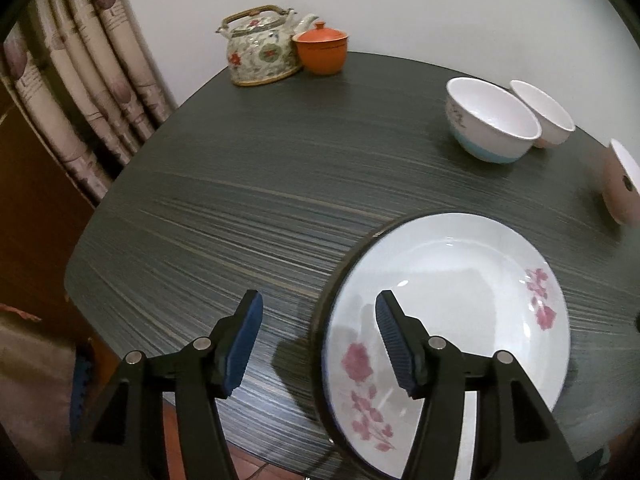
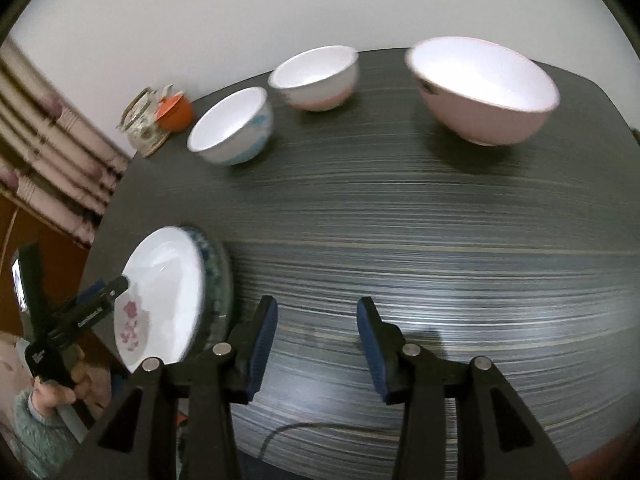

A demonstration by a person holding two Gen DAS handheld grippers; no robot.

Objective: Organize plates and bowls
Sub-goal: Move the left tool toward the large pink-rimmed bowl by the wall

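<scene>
My left gripper (image 1: 319,344) gapes astride the floral plate's (image 1: 460,304) rim, unpinched; right gripper (image 2: 317,344) parted over bare table (image 2: 440,240).

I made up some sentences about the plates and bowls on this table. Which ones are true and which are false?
1. Three bowls stand on the table: the blue-banded bowl, the pink-banded bowl and the big pink bowl. True.
2. The right gripper holds a bowl. False: it is open over bare table.
3. The flowered plate lies on another plate. True.
4. The teapot sits inside a bowl. False: it stands on the table beside the orange lidded cup.
5. The left gripper pinches the plate. False: its jaws are open.
</scene>
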